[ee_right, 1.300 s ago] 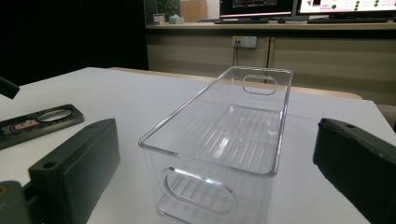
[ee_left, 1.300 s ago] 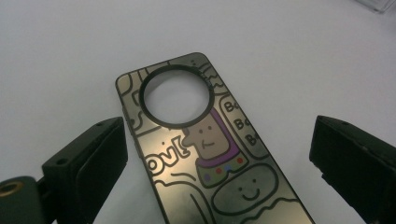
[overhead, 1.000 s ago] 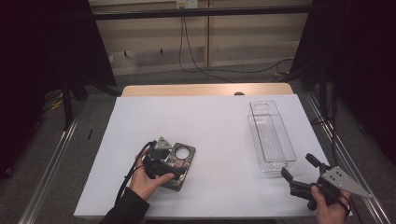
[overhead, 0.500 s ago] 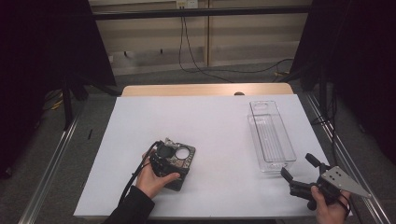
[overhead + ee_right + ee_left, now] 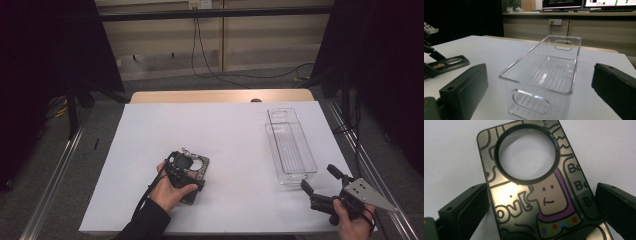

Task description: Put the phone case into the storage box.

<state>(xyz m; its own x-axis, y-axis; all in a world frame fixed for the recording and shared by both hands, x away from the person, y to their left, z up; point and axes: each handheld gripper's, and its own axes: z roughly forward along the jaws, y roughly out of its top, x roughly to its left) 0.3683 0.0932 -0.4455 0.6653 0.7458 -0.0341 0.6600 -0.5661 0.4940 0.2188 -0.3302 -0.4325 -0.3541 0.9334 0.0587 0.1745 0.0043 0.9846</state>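
Left to right. Over the last second, the left gripper [image 5: 186,167] had moved from the near-left edge of the dark, glossy rectangular phone case with a large round camera opening and cartoon artwork [image 5: 194,172] to a position directly over it, and the case lay where it had lain before, flat on the white table cover [image 5: 235,135], left of centre and near the person's edge. This change suggested that the approach was finished and that a closing grasp was the step in hand; the case had not yet been lifted.

In the left gripper view, the two black jaws stood apart on either side of the case [image 5: 541,195], clear of its long edges and gripping nothing. The case showed a black ring around the opening, a beige cartoon face above a purple band with coloured dots, and outlined lettering on an olive-brown ground; white cover was visible through the opening.

Farther right, the clear plastic rectangular bin with cut-out handles [image 5: 290,145] stood empty and upright, well apart from the case. At the near right corner, the right gripper [image 5: 320,186] rested with its jaws spread wide, pointing at the bin's near end [image 5: 541,82] and holding nothing; its position matched that of a second before.
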